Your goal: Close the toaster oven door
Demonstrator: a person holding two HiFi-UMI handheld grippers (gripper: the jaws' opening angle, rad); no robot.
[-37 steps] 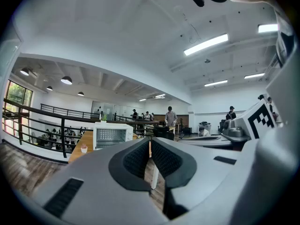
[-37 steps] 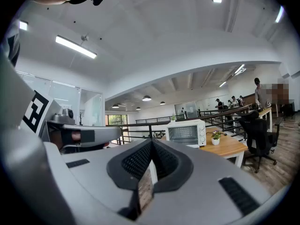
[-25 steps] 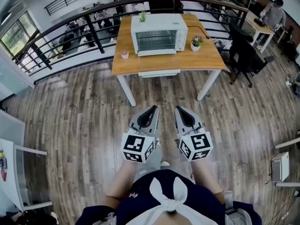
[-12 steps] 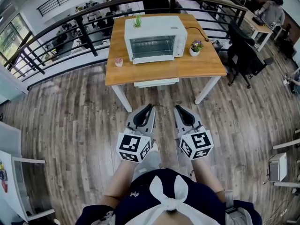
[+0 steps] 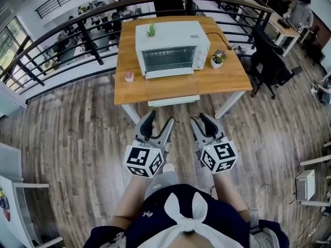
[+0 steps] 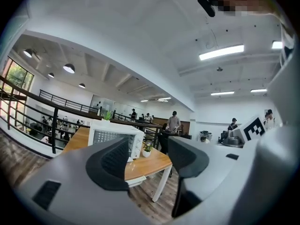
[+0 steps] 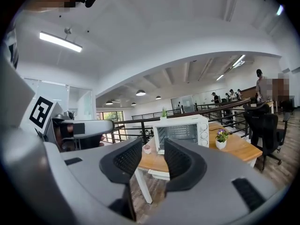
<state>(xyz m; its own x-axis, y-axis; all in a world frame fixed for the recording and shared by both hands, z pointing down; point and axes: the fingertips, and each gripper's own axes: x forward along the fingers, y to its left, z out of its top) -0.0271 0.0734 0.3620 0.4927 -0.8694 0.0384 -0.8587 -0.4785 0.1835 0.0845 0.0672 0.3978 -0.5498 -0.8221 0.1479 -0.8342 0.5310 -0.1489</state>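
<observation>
Toaster oven (image 5: 172,48): stands on surface (image 5: 170,87) ahead, nearer than a second ago. Left gripper (image 5: 159,119) and right gripper (image 5: 200,119): just spreading, empty, well short of door (image 5: 168,60). Means approach under way, closing not yet begun.

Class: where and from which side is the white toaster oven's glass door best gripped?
Probably by the white bar along the glass door's lower edge, approached from the wooden table's near side: the white toaster oven faces the person.

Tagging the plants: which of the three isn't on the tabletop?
The green spiky plant, standing on the toaster oven. The purple-flowered one and the pink pot stand on the table.
</observation>
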